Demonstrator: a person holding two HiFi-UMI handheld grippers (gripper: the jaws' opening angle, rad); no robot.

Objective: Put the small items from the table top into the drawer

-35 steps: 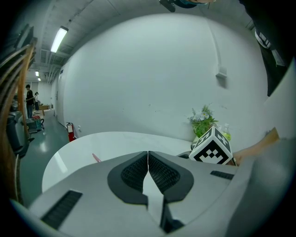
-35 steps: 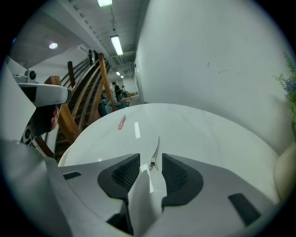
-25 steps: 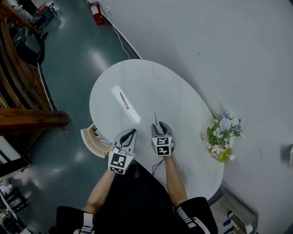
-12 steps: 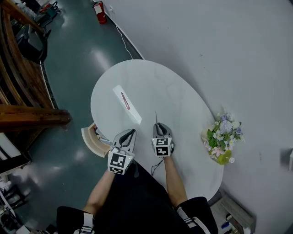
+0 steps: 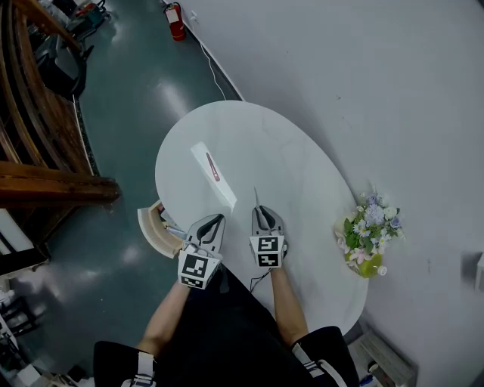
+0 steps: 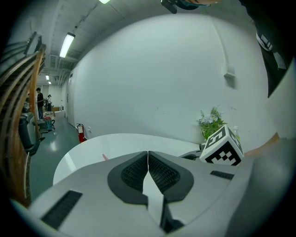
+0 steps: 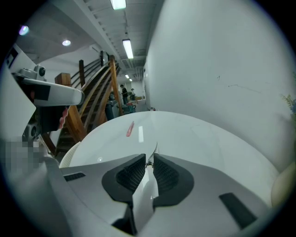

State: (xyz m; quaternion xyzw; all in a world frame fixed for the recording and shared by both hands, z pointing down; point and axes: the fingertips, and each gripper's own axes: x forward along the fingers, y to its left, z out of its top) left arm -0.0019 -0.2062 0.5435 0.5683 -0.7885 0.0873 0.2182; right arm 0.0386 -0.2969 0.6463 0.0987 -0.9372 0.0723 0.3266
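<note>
My right gripper is over the near part of the white oval table. Its jaws have just been closing and are now shut on a thin, curved metal piece, whose tip sticks out past the pads. A slim red item lies farther out on the table, left of centre. My left gripper hovers at the table's near left edge, shut with nothing between its pads. The open beige drawer juts out below that edge, just left of it.
A vase of flowers stands at the table's right end, by the white wall. Wooden stairs run along the left, and a red fire extinguisher stands by the far wall. A bright streak of light runs beside the red item.
The right gripper's jaws have closed on the thin metal piece, and the gripper has lifted slightly off the table. The left gripper has stayed where it was.
</note>
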